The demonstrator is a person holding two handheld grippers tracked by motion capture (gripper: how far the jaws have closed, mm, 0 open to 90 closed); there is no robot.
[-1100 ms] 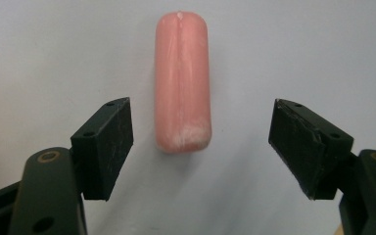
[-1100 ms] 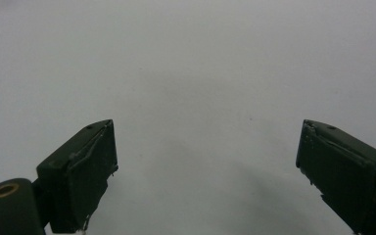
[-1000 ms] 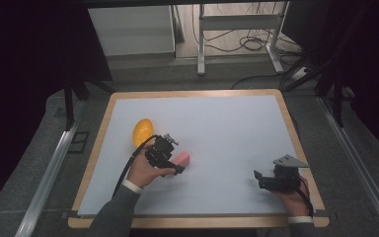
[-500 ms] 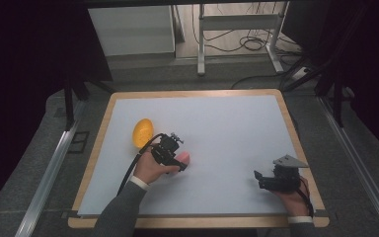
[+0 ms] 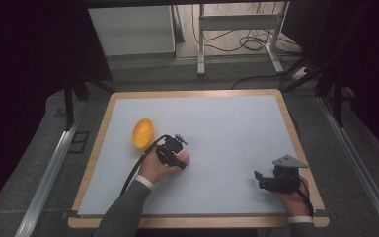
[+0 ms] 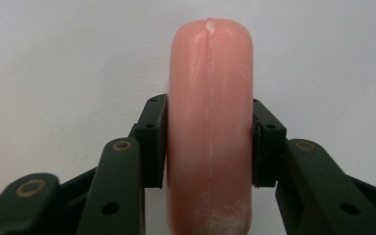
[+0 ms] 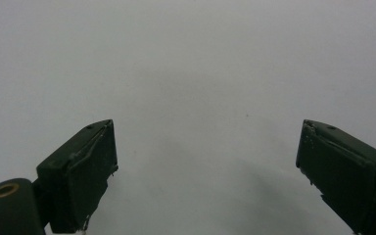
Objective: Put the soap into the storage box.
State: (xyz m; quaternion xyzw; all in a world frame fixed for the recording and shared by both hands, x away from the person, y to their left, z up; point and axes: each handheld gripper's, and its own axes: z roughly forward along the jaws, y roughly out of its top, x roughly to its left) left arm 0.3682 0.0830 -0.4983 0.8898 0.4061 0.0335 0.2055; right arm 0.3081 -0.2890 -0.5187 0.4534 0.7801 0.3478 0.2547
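The left gripper [image 6: 209, 147] has just closed across the smooth pink sausage-shaped toy [image 6: 209, 122] to lift it, while the right gripper [image 7: 205, 171] waits open, empty.

Pink sausage [image 6: 209, 122] gripped in black left claw [image 6: 209, 142]; yellow-orange bowl [image 5: 142, 133] near left edge of pale blue, wood-rimmed table [image 5: 237, 123].

Black plastic left gripper [image 6: 209, 142]: angular jaws w/ brass-ringed pivots, small screws, black cable. Black right gripper [image 7: 205, 166]: worn pads, brass pivot, grey three-cornered plate on top. Grey sleeves w/ white cuffs on both arms.
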